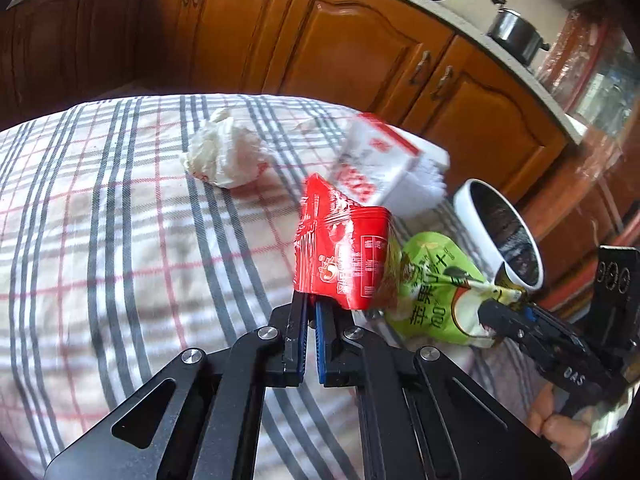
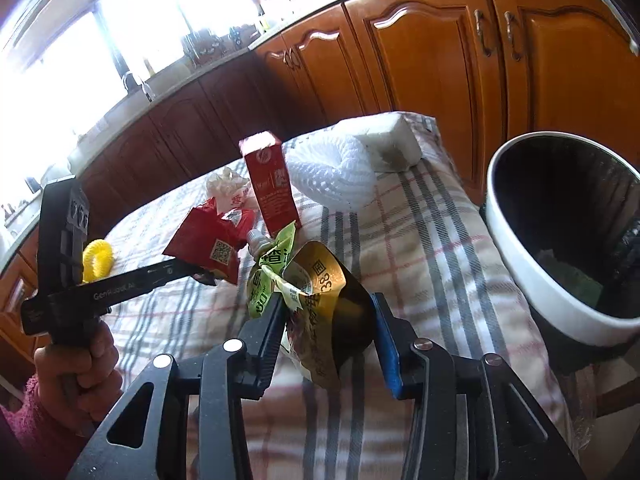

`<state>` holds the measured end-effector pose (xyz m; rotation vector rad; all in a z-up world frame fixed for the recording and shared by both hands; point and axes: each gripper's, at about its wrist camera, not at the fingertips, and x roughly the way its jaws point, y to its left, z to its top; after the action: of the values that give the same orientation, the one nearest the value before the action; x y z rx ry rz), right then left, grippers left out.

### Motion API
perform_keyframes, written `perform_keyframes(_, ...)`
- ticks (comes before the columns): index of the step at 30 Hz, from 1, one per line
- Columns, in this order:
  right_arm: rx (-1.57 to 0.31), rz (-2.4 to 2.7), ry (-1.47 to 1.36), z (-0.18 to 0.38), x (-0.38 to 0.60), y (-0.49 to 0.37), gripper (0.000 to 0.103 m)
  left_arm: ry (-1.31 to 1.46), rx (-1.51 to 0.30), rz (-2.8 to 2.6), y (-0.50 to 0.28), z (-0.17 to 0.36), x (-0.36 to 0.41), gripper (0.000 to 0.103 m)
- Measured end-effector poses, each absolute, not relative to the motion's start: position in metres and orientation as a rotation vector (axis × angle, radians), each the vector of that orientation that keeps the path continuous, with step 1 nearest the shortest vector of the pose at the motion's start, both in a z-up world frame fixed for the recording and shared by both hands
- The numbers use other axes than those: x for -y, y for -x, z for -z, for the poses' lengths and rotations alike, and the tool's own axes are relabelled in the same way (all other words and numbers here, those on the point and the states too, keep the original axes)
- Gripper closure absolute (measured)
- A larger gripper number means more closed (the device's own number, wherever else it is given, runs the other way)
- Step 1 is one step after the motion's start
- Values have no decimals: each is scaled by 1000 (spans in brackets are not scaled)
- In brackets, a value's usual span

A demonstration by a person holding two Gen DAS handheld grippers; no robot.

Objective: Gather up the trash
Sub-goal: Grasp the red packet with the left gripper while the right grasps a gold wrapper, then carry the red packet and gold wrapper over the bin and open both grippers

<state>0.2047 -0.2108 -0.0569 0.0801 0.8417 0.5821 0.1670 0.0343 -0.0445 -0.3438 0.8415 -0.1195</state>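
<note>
A crumpled red snack wrapper (image 1: 340, 256) sticks up from my left gripper (image 1: 311, 312), whose jaws are shut on its lower edge; the right wrist view shows the same wrapper (image 2: 212, 244) at the left gripper's (image 2: 204, 276) tip. My right gripper (image 2: 328, 320) is closed on a squashed green and gold juice pouch (image 2: 312, 292), which fills the gap between its pads. In the left wrist view the pouch (image 1: 436, 292) lies right of the wrapper, in the right gripper (image 1: 494, 312). A white bin with a black liner (image 2: 520, 264) stands at the table's right edge.
On the plaid tablecloth (image 1: 120, 240) lie a crumpled white tissue (image 1: 220, 156), an upright red carton (image 2: 274, 188), a white foam net (image 2: 332, 176), a white pack (image 2: 396, 140) and a yellow ring (image 2: 98, 258). Wooden kitchen cabinets (image 1: 360, 40) run behind the table.
</note>
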Motion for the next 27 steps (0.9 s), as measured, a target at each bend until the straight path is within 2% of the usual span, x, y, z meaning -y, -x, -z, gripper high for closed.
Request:
perform_keyframes(11, -749, -507, -138, 25, 259, -168, 61, 299, -816, 245, -142, 19, 15, 101)
perform_keyframes(27, -688, -358, -190, 9, 330, -157, 61, 212, -818, 363, -166, 1, 88, 101)
